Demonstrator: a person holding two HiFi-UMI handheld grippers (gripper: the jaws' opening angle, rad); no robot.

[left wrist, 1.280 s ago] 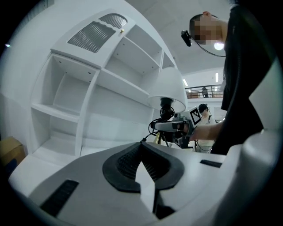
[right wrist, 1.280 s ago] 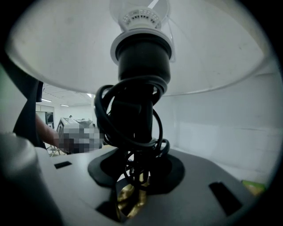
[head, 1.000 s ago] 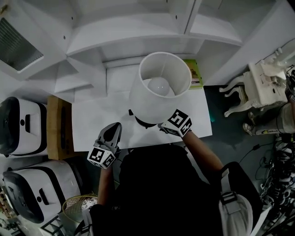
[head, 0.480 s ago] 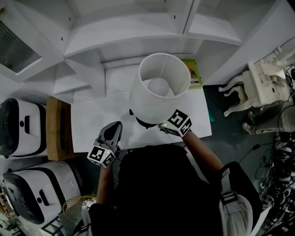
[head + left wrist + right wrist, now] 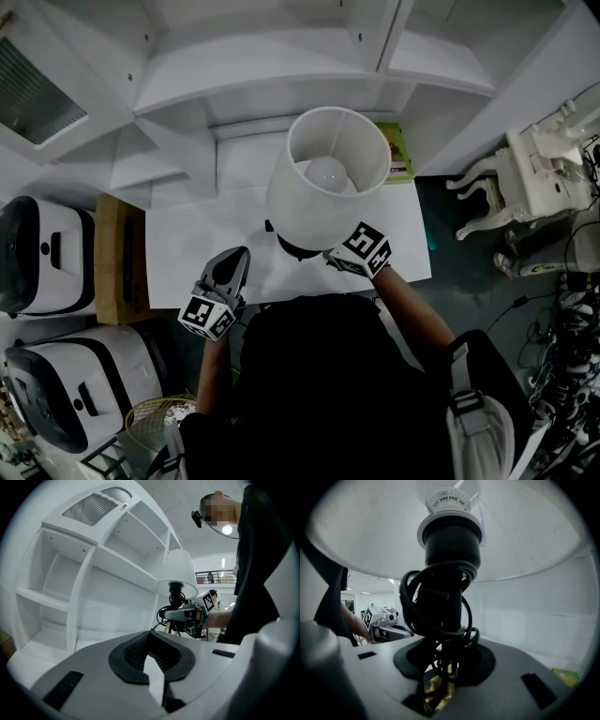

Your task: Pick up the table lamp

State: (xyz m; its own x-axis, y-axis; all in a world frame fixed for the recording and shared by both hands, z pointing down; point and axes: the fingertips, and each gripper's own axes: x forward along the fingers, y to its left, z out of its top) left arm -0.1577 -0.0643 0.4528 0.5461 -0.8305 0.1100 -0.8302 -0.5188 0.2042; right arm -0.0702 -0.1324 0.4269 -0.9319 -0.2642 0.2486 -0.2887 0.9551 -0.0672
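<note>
The table lamp [image 5: 328,178] stands on the white table [image 5: 197,239]; it has a wide white shade and a bulb inside. In the right gripper view a black socket [image 5: 450,541] tops a thin gold stem wound with black cord [image 5: 440,620]. My right gripper [image 5: 330,255] reaches under the shade from the near side and is shut on that stem and cord [image 5: 445,660]. Left of the lamp, my left gripper [image 5: 239,255] points across the table with its pads together and nothing between them [image 5: 150,637]. Its view shows the lamp [image 5: 177,573] and the right gripper [image 5: 172,613] ahead.
A white shelf unit [image 5: 281,66] rises right behind the table. A green box [image 5: 398,155] lies behind the shade at the table's back right. Left of the table stand a wooden stand [image 5: 117,262] and white appliances [image 5: 42,258]; white carved furniture [image 5: 525,178] and cables lie at right.
</note>
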